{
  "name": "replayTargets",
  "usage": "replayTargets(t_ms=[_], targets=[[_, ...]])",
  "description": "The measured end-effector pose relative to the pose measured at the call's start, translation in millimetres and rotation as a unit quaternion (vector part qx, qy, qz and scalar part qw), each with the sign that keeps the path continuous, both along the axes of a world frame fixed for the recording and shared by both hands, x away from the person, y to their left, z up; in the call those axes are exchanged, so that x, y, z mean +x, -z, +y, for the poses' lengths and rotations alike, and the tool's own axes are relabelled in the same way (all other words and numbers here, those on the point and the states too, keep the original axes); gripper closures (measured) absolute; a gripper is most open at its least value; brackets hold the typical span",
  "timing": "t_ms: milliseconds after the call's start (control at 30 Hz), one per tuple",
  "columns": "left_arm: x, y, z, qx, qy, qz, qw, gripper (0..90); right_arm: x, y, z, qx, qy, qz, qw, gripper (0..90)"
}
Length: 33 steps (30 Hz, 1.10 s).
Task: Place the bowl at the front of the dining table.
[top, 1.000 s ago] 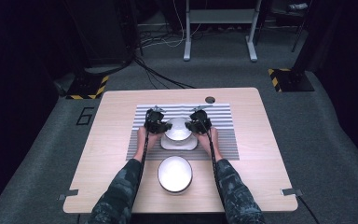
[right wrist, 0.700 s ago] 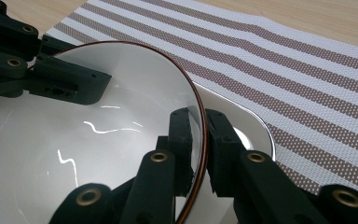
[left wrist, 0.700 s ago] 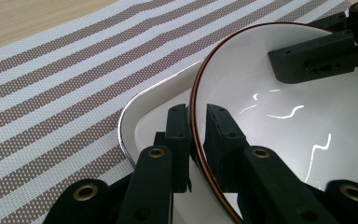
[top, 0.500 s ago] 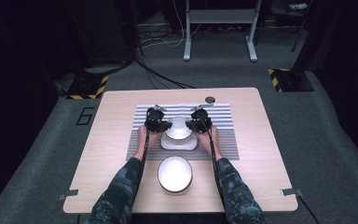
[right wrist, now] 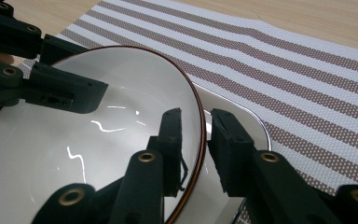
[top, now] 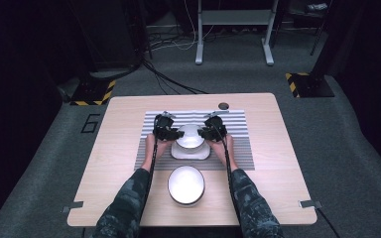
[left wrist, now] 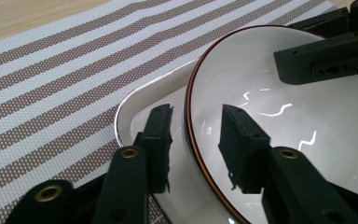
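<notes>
On the bench [top: 129, 163] lies a striped mat [top: 233, 148], and on it a white plate [top: 191, 152] with a brown-rimmed bowl [top: 190, 136] sitting in it. The left gripper [top: 174, 134] straddles the bowl's left rim, one jaw inside, one outside; its jaws have just been opening and now stand apart from the wall, a gap showing on both sides. The right gripper [top: 204, 133] straddles the opposite rim likewise, its jaws also just opened, loosely around the rim. A second bowl [top: 186, 185] sits nearer the person, off the mat.
</notes>
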<state>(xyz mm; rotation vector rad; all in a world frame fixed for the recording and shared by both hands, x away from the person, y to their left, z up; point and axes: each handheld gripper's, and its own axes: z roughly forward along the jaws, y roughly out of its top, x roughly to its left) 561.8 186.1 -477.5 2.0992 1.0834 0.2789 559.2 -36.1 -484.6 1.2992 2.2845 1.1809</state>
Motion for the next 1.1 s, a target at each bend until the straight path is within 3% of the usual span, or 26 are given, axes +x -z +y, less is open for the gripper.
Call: replayTargets(t_ms=[133,267,400,533,800,1100], targets=[[-3.0,-4.2,0.7,0.002,-0.009,-0.003,1.0000,46.7,-2.6,-1.4,-1.3,0.000,0.007,0.010,0.9999,54.1],[-6.5,-8.8,2.4,0.000,-0.001,0.000,1.0000,32.4,-5.7,-4.3,-4.3,0.001,0.008,0.020,0.9998,31.4],[-11.6,-14.7,8.4,-0.019,0.000,0.000,0.9998,20.5,-12.2,-7.9,-6.9,0.007,-0.004,0.024,0.9997,15.1],[-17.7,-19.2,13.2,-0.021,0.006,-0.001,0.9997,14.4,-19.3,-13.0,-8.5,0.003,-0.011,0.027,0.9996,10.6],[-31.7,-23.9,26.5,-0.033,0.013,-0.006,0.9993,9.2,-35.4,-24.2,-21.6,0.002,-0.016,0.004,0.9999,3.1],[-54.7,-28.3,37.0,-0.023,0.028,-0.018,0.9992,4.9,-61.4,-34.4,-41.9,0.005,-0.019,-0.027,0.9994,1.0]])
